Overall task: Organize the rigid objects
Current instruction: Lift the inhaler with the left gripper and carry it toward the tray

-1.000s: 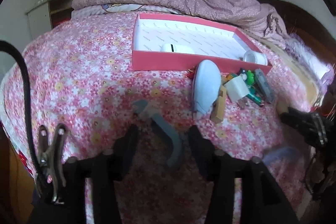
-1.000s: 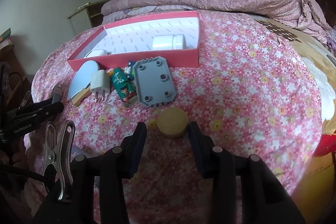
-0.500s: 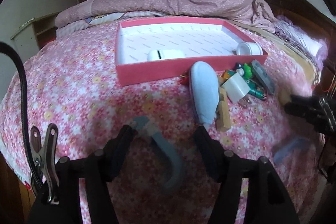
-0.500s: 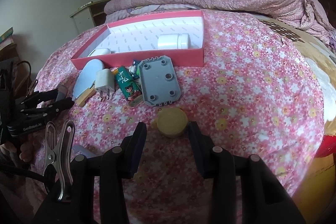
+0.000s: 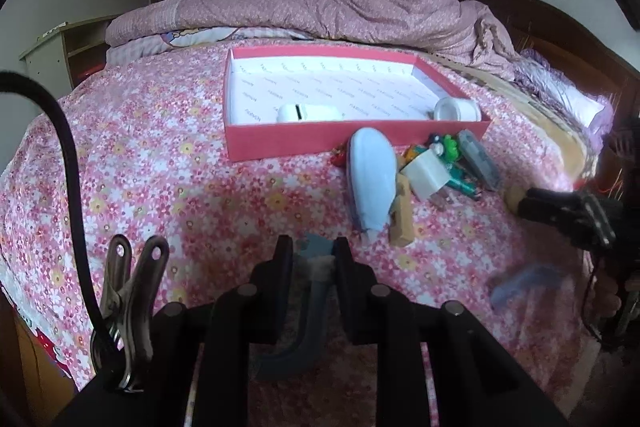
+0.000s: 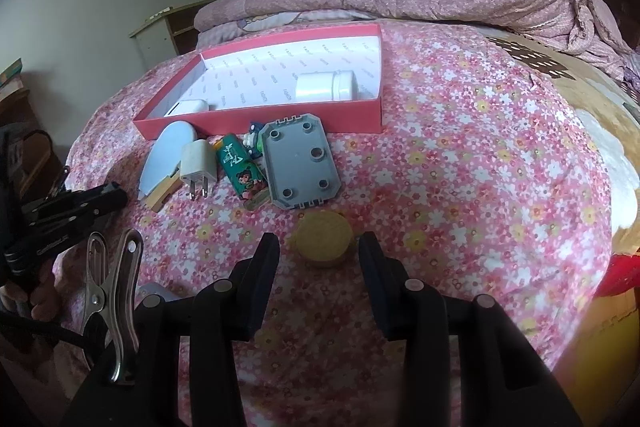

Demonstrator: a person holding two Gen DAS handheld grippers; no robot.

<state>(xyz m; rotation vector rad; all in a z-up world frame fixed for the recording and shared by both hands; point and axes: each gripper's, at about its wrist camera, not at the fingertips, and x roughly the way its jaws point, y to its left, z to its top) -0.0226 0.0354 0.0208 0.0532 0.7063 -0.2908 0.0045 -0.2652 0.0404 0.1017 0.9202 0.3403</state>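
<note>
On bedspread (image 5: 160, 155) — left tool (image 5: 312, 259) clamps grey curved piece (image 5: 308, 323) | right tool (image 6: 318, 263) (apart)

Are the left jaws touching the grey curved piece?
Touching. In the left wrist view the left gripper has just closed, both jaws pressed against the grey curved piece with no gap.

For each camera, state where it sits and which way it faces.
Left wrist: on the left gripper, facing down the bed to the red box; its fingers pinch a grey curved piece.
Right wrist: on the right gripper, open around a round wooden lid; a hand shows.
Shared: box, white bottle.
</note>
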